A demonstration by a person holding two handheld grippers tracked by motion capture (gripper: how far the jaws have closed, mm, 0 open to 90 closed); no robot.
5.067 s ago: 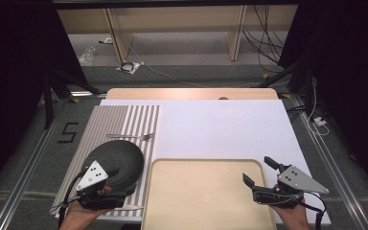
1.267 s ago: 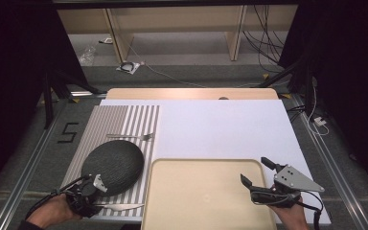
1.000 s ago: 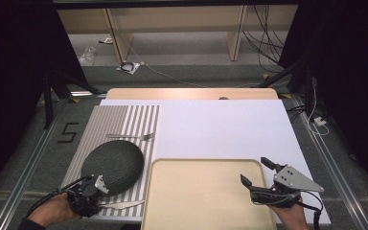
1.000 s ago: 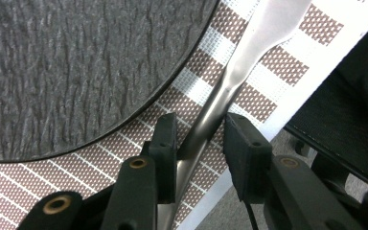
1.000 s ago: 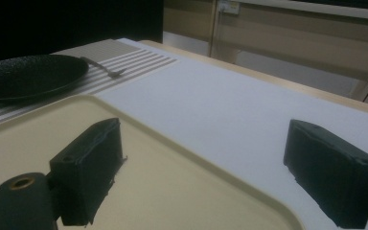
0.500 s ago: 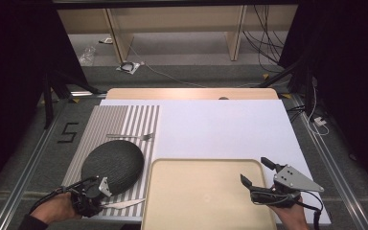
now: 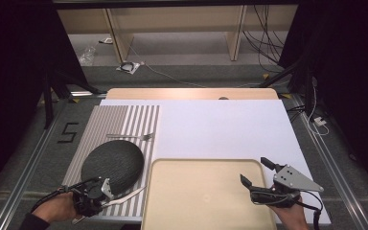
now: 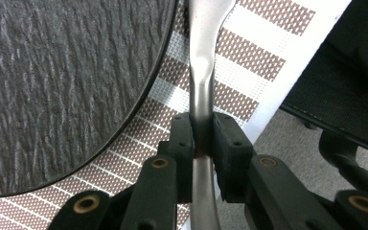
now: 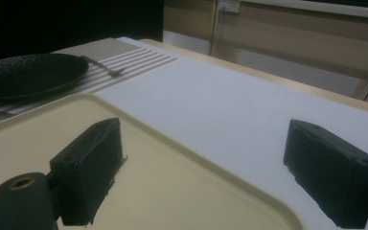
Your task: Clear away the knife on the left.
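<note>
left gripper — clamped on knife handle

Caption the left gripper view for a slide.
Left gripper, jaws just closed on a metal utensil handle, above a striped placemat beside a dark textured plate.

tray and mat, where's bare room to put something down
The tray is bare, and so is the white sheet behind it. The striped mat is crowded: plate, fork, and the knife in the left gripper.

A silver table knife lies flat on the striped placemat, just beside the dark plate's rim, its handle clamped between black jaws
</note>
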